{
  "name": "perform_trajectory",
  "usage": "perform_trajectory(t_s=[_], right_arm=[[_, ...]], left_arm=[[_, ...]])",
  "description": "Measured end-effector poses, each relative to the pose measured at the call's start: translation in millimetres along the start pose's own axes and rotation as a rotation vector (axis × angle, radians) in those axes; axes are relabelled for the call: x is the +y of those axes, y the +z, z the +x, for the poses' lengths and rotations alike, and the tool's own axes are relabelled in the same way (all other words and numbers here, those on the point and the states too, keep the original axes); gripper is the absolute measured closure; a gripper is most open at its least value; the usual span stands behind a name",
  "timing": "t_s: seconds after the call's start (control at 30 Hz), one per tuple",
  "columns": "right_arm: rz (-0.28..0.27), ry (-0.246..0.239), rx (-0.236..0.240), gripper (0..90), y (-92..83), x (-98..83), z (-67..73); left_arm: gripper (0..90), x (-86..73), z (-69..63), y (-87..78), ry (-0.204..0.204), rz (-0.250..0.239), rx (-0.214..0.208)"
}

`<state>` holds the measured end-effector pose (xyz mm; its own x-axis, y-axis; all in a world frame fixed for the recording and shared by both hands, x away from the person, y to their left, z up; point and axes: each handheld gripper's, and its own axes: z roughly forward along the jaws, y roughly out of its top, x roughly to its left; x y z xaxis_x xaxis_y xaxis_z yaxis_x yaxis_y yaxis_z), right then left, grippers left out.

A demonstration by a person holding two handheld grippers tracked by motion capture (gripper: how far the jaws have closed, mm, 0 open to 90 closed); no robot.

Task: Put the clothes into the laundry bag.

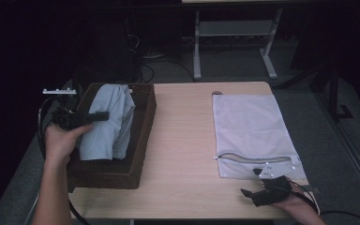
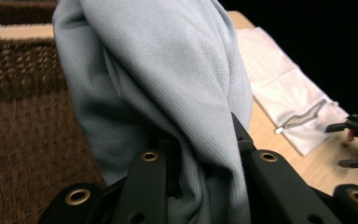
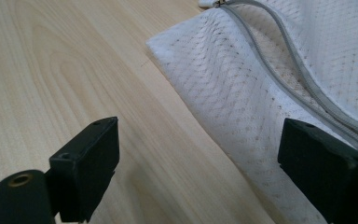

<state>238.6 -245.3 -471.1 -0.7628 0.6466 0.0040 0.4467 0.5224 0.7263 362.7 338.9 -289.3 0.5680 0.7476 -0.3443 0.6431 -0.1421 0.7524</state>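
The table (image 1: 183, 140) carried a brown basket (image 1: 140, 154) at its left and a white mesh bag (image 1: 248, 126) at its right. A pale blue cloth (image 1: 110, 122) hung over the basket, partly raised, with the left gripper (image 1: 104, 115) clamped on its folds. The right gripper (image 1: 249, 183) sat at the bag's near corner, jaws wide apart, holding nothing

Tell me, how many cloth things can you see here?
2. A light blue garment hangs from the left gripper over the brown woven basket. A white mesh bag lies flat on the table's right side. More may hide in the basket.
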Motion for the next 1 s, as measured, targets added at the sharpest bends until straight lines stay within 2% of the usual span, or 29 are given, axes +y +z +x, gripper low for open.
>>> perform_trajectory(t_s=[0.17, 0.43, 0.6, 0.73, 1.0], right_arm=[[-0.001, -0.002, -0.001, 11.9, 0.0, 0.0, 0.0], [-0.004, -0.001, -0.002, 11.9, 0.1, 0.0, -0.2], [-0.005, -0.001, -0.002, 11.9, 0.1, 0.1, -0.1], [-0.004, -0.001, -0.001, 11.9, 0.3, 0.1, 0.0], [-0.006, -0.003, -0.002, 11.9, -0.3, -0.1, -0.3]], left_arm=[[74.3, 10.3, -13.1, -6.7, 0.032, -0.017, -0.005], [74.3, 22.7, -33.6, -10.9, 0.071, -0.053, -0.058], [74.3, 30.7, -49.5, -9.1, 0.099, -0.062, -0.075], [74.3, 37.3, -62.8, -6.2, 0.121, -0.078, -0.106], [74.3, 47.1, -85.6, 8.2, 0.159, -0.082, -0.159]])
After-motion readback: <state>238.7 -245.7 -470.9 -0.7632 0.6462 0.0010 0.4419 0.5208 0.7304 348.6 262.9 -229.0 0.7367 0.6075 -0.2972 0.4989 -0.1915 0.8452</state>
